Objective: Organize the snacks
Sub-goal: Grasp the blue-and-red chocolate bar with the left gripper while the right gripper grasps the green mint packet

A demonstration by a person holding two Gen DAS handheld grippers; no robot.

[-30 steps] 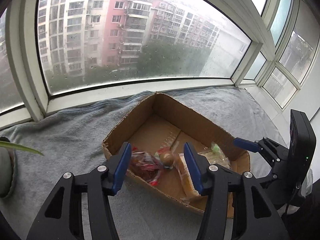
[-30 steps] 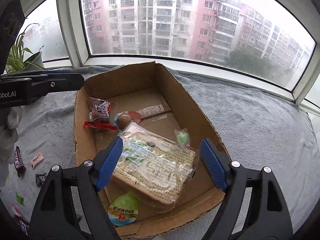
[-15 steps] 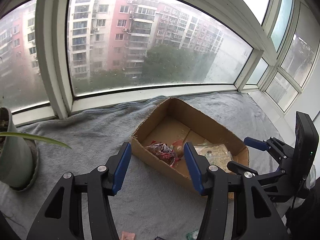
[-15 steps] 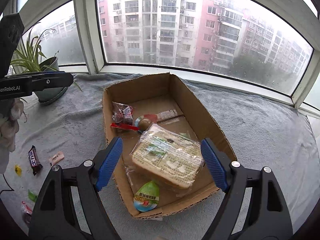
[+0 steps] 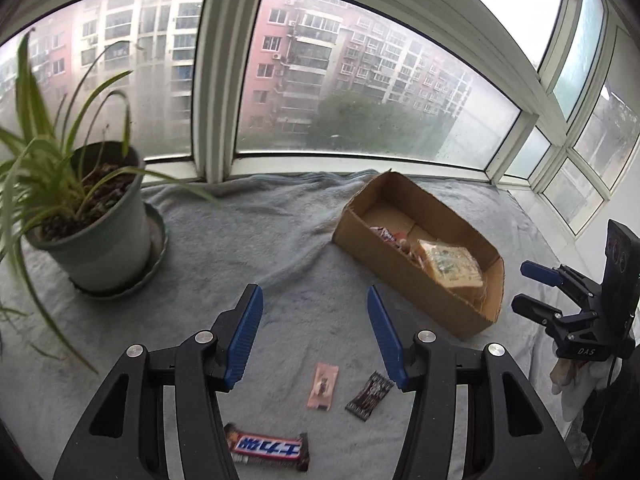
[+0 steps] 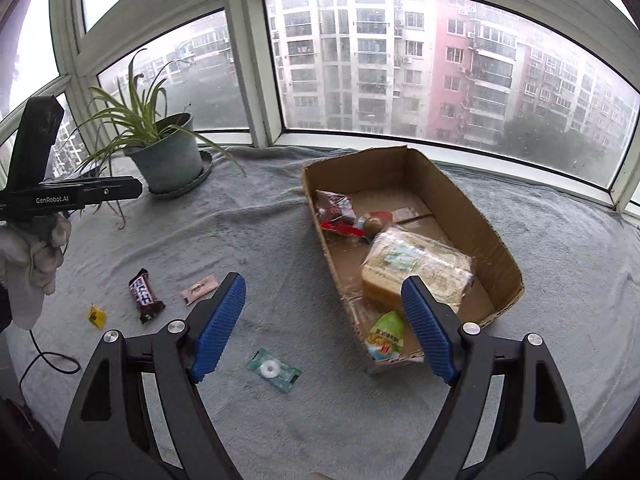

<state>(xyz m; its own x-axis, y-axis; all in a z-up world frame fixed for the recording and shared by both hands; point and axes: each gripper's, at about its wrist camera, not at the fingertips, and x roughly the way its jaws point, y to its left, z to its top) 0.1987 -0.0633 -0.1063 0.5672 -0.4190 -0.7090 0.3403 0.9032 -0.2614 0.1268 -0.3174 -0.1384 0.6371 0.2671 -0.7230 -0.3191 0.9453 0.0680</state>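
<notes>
Left tongs [image 5: 314,334] open, empty, above loose snack bar [image 5: 267,447] on grey blanket [image 6: 280,248]. Right tongs [image 6: 324,326] open, empty, beside cardboard box [image 6: 472,216] holding bread pack [image 6: 416,268].

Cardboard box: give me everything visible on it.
The cardboard box is an open, shallow brown tray of corrugated card with rough-cut rims, its near corner bent. It sits flat on the grey blanket, angled towards the window. Inside lie a wrapped bread loaf, a red packet, a green packet and small sweets. Neither gripper touches it.
</notes>
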